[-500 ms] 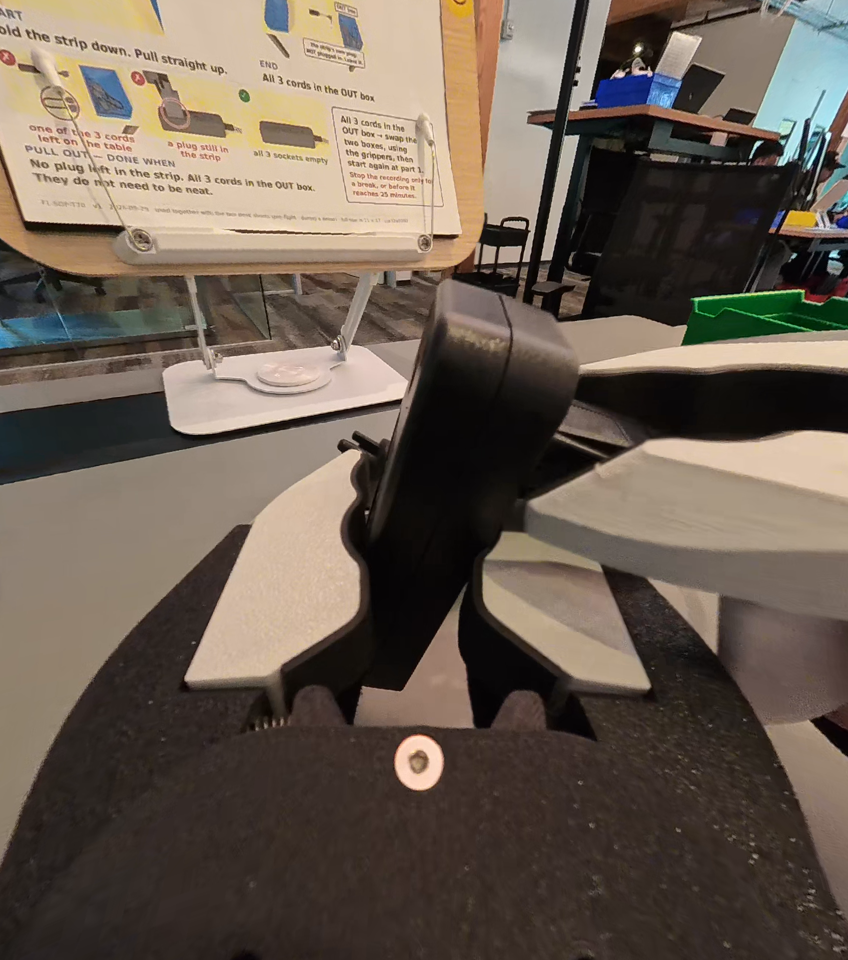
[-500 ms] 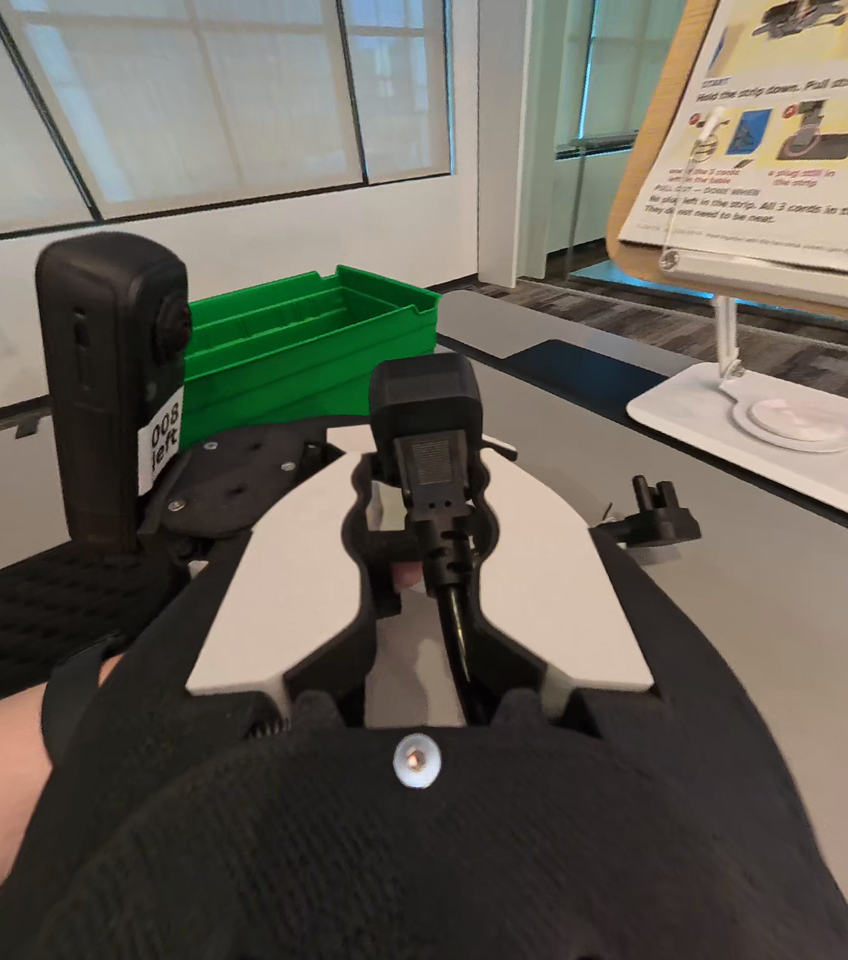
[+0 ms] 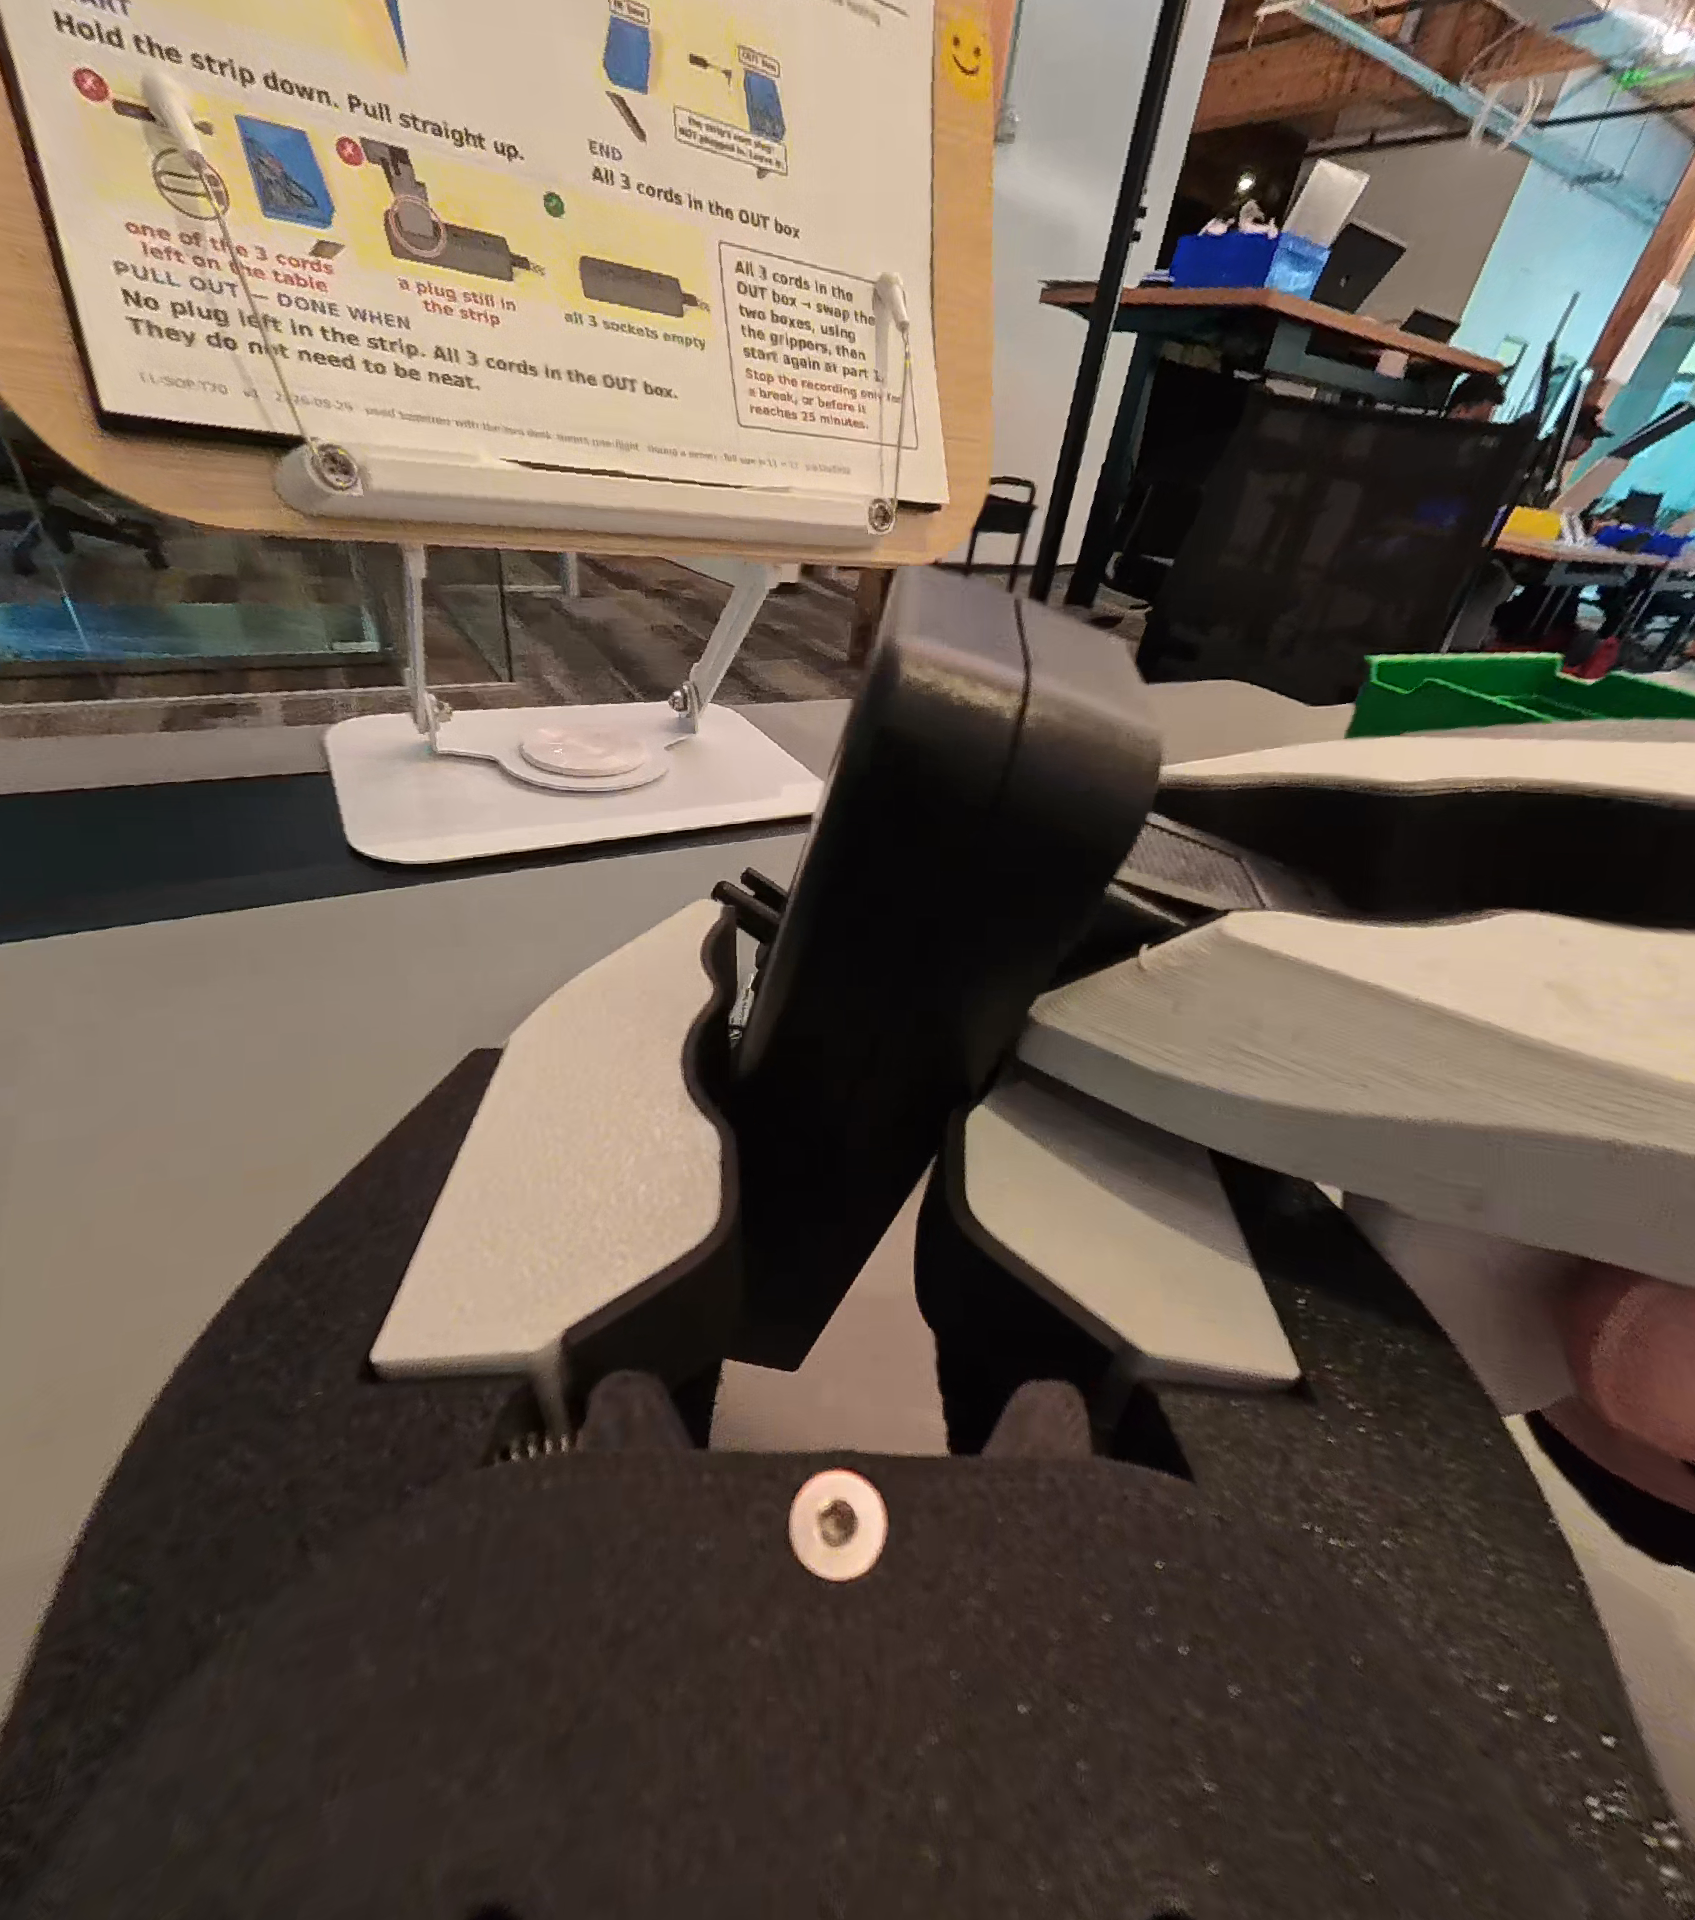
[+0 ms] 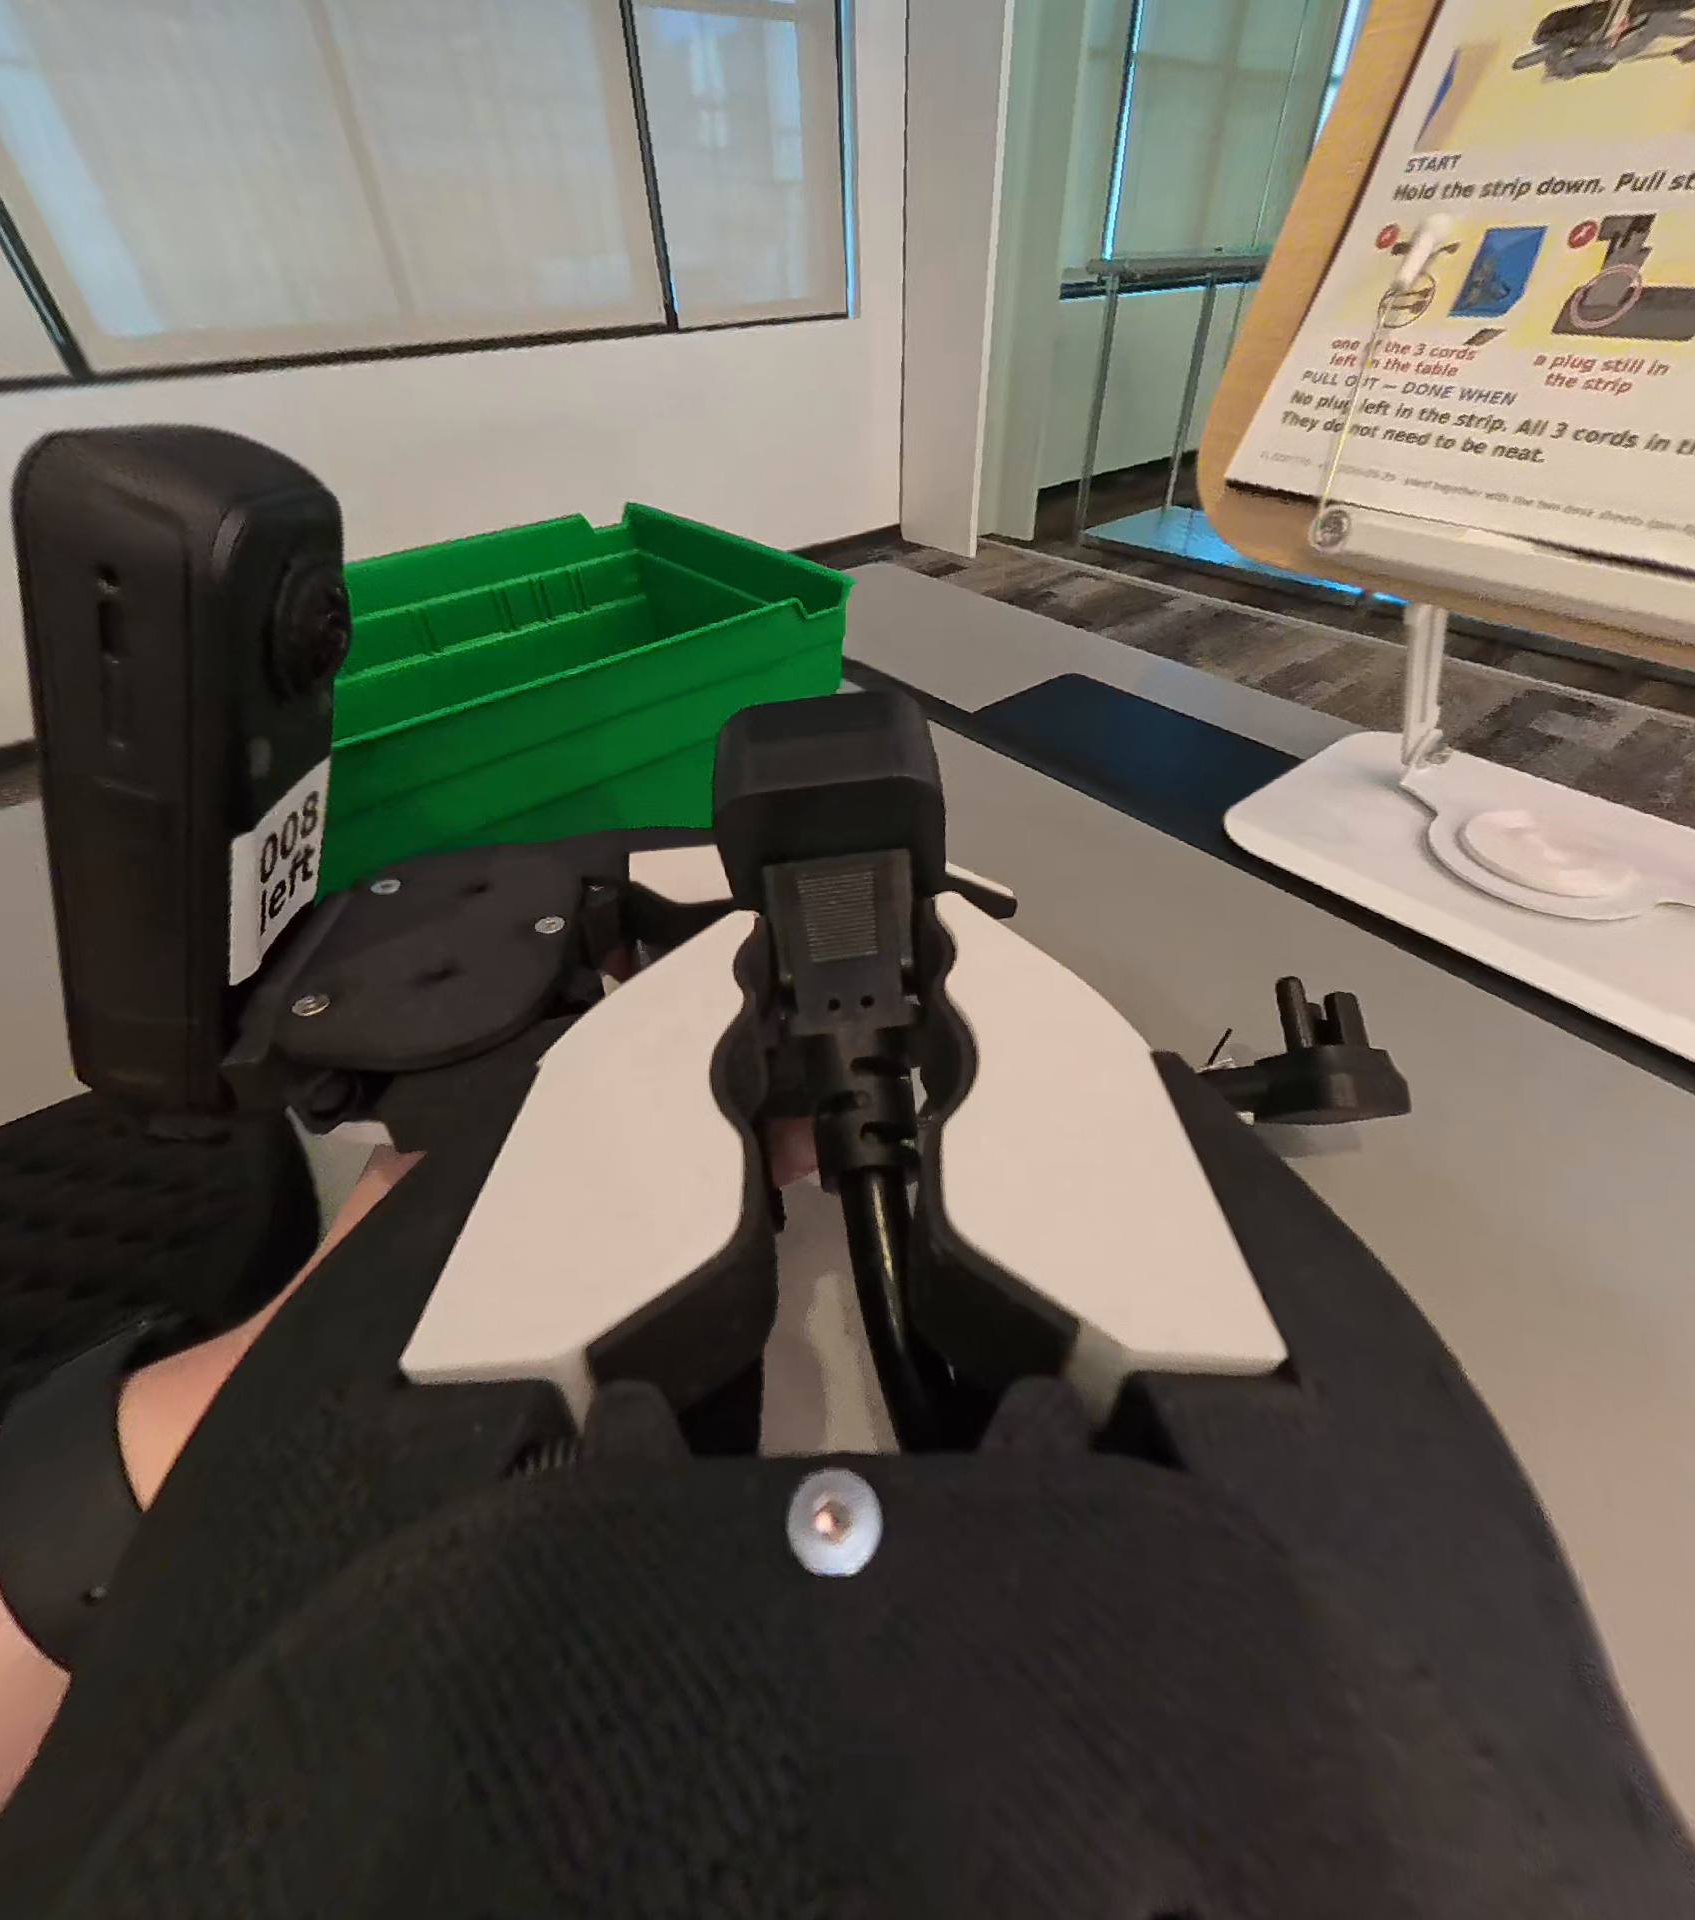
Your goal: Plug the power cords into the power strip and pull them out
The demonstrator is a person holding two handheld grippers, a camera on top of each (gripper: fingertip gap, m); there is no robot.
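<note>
Two wrist views. Left wrist view: left gripper point(image 3: 827, 1132) fingers clamp the tilted black power strip point(image 3: 936, 914) above the worktop point(image 3: 147, 1091). Right wrist view: right gripper point(image 4: 843, 1049) fingers grip a plug point(image 4: 827, 831), cord trailing back. Misalignment from the strip's tilt could jam insertion.

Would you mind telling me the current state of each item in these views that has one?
left gripper: shut on power strip.
power strip: tilted, clamped in the left gripper.
right gripper: shut on plug.
plug: against the power strip's end, prongs hidden.
second plug: unplugged, lying loose, prongs up.
green bin: open; visible part empty.
</note>
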